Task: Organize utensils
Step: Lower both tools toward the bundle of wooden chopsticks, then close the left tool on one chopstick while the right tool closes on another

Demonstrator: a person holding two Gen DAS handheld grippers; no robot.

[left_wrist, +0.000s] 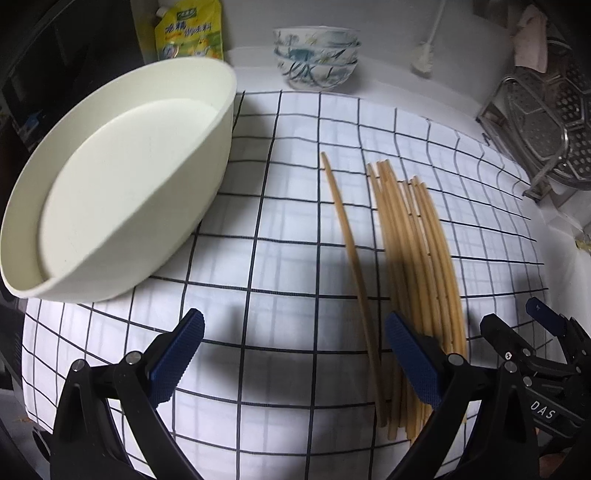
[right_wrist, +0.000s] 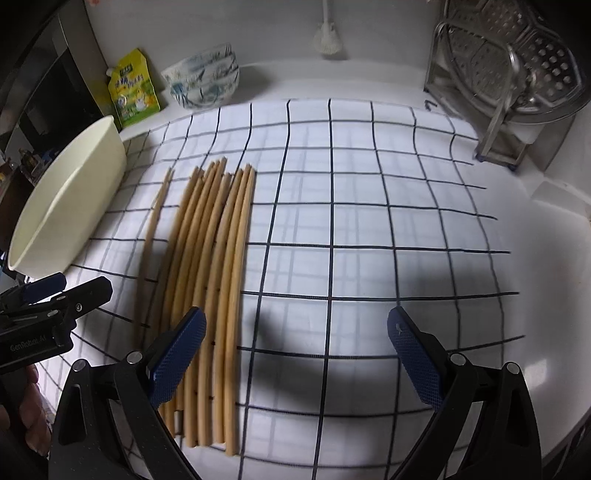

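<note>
Several bamboo chopsticks (left_wrist: 417,273) lie side by side on a white checked cloth (left_wrist: 280,229), with one single chopstick (left_wrist: 351,251) a little apart to their left. They also show in the right wrist view (right_wrist: 214,266). A cream oval tub (left_wrist: 122,177) stands left of them, empty, and shows in the right wrist view (right_wrist: 70,199). My left gripper (left_wrist: 295,354) is open above the cloth, its right finger over the chopsticks' near ends. My right gripper (right_wrist: 297,354) is open and empty, its left finger over the bundle's near ends.
Stacked patterned bowls (left_wrist: 317,59) and a yellow refill pouch (left_wrist: 190,33) stand at the back. A steel dish rack (right_wrist: 517,74) with a perforated tray stands at the back right. A white brush (right_wrist: 327,37) hangs on the wall. The right gripper shows in the left wrist view (left_wrist: 546,354).
</note>
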